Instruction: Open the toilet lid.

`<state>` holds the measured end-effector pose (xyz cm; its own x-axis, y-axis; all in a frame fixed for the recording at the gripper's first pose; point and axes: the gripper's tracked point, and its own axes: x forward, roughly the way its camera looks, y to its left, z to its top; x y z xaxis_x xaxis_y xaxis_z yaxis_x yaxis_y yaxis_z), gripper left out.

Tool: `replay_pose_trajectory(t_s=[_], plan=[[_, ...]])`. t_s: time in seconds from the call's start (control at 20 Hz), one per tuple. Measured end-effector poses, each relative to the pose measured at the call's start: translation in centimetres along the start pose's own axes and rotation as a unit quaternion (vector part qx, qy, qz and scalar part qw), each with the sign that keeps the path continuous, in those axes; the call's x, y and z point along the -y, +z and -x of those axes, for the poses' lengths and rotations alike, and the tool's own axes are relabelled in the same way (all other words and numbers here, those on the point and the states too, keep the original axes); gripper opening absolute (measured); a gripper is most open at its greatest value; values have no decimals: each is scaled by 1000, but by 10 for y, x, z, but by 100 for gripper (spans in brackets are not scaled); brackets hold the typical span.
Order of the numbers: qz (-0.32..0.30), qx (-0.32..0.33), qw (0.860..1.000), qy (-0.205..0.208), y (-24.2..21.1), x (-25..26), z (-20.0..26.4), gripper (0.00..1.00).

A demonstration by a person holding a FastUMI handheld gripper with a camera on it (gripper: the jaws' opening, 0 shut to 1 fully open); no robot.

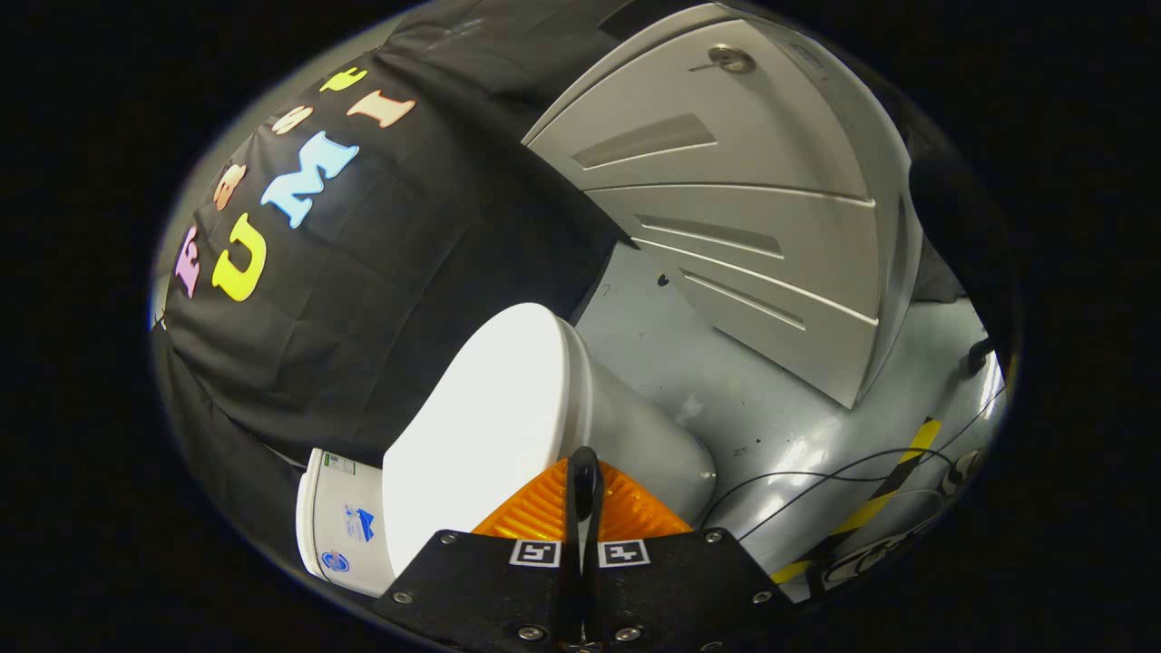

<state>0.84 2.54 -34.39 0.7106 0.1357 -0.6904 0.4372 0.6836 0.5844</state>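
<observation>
The view is rolled steeply to one side. A white toilet lid [481,426] lies down on the pale bowl [648,449], with the tank [343,531] behind it against the black cloth. My gripper [583,485] sits right at the lid's rim, where lid meets bowl. Its orange fingers [531,517] are pressed together, black tips touching, and nothing shows between them. Whether the tips touch the rim I cannot tell.
A grey panelled door [744,209] with a metal lock stands beyond the toilet. The glossy grey floor [753,408] carries thin black cables [816,476] and a yellow-black tape strip [893,485] beside the bowl.
</observation>
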Motion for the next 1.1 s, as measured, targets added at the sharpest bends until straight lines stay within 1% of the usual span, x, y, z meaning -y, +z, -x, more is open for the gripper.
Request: replay_pose_trajectory(t_s=[0.1, 0.25, 0.5, 1.1], plan=[[3, 1, 1000, 3, 3, -2, 2, 1], [7, 9, 1000, -7, 8, -9, 7, 1], [60, 24, 998, -12, 18, -28, 22, 1], [133, 62, 989, -22, 37, -69, 51, 0]])
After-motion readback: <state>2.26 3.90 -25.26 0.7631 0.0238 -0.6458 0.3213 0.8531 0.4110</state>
